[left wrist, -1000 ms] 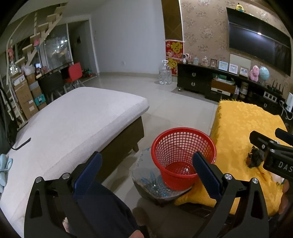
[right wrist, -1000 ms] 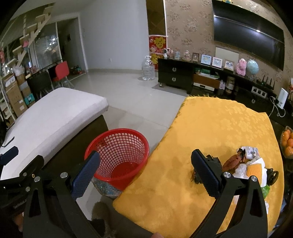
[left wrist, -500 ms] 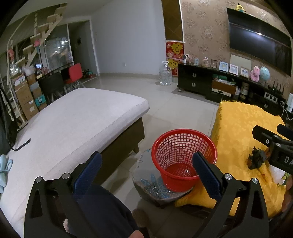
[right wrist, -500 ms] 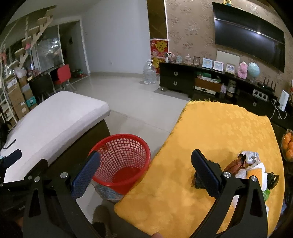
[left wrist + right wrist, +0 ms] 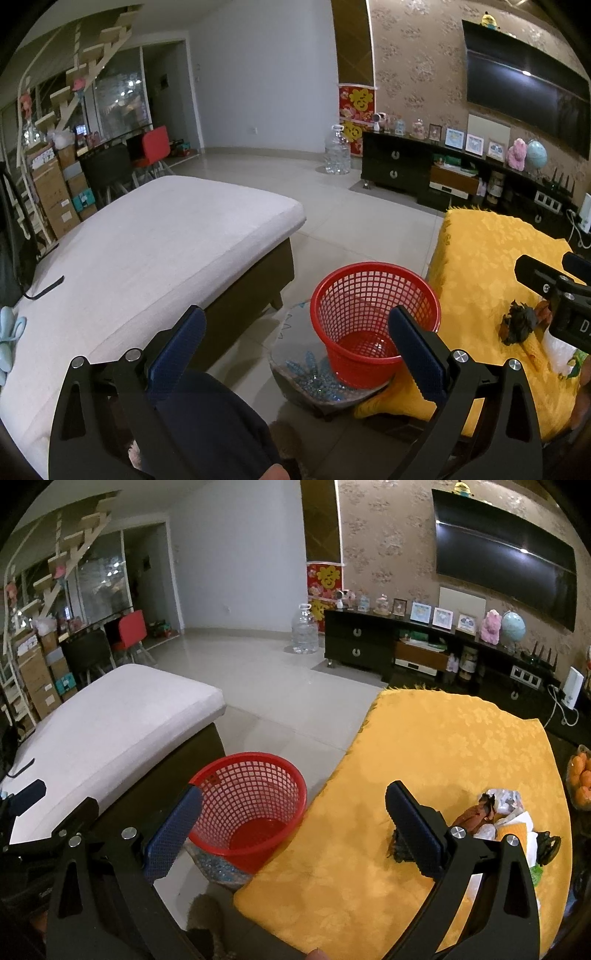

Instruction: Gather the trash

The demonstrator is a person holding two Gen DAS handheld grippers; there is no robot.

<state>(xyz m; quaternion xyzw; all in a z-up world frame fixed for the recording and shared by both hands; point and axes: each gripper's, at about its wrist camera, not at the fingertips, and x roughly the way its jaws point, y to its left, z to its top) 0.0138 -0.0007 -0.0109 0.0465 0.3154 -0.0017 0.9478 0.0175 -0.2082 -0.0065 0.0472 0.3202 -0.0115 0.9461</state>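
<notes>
Jaws wide apart on left gripper (image 5: 295,345) and right gripper (image 5: 293,823), both empty — red basket (image 5: 251,808) lower centre, trash pile (image 5: 506,819) lower right.

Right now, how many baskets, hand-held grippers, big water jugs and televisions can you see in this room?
Red basket: 1
Grippers: 2, left gripper and right gripper
Water jug: 1
Television: 1
Total: 5
</notes>
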